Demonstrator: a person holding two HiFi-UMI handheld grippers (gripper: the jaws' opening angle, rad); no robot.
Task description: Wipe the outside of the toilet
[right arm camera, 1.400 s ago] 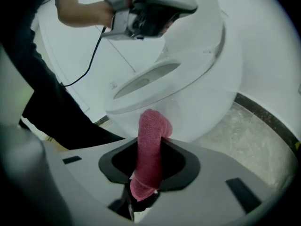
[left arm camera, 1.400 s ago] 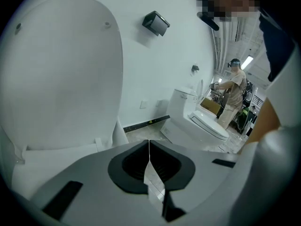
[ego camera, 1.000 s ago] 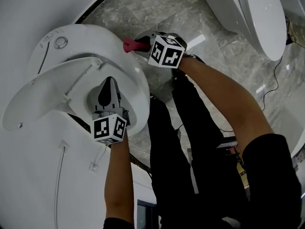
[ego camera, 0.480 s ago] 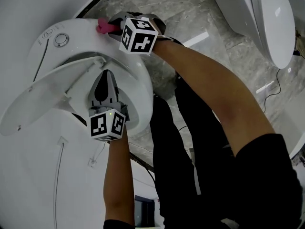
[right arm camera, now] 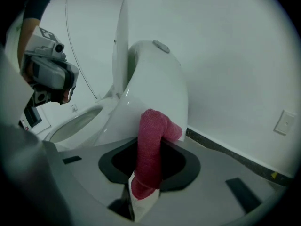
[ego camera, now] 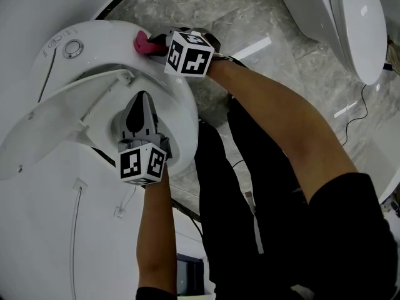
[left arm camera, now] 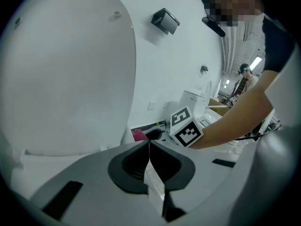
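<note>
A white toilet (ego camera: 106,74) with its lid (ego camera: 37,130) raised fills the left of the head view. My right gripper (ego camera: 155,42) is shut on a pink cloth (ego camera: 142,42) that presses on the toilet's outer side near the flush button (ego camera: 73,47). In the right gripper view the cloth (right arm camera: 151,145) stands up out of the closed jaws against the white body (right arm camera: 157,79). My left gripper (ego camera: 140,105) hovers over the seat opening, shut, with nothing between its fingers (left arm camera: 149,145). The lid (left arm camera: 70,69) rises just ahead of it.
A second white toilet (ego camera: 350,24) stands at the upper right on the grey marble floor (ego camera: 250,36), with a thin cable (ego camera: 365,105) beside it. The person's dark trouser legs (ego camera: 231,192) are right of the bowl. A wall socket (right arm camera: 285,122) sits low on the wall.
My right gripper slid the pink cloth along the toilet's outer side from beside the bowl toward the flush-button end, then back a little. The left gripper barely moved.
</note>
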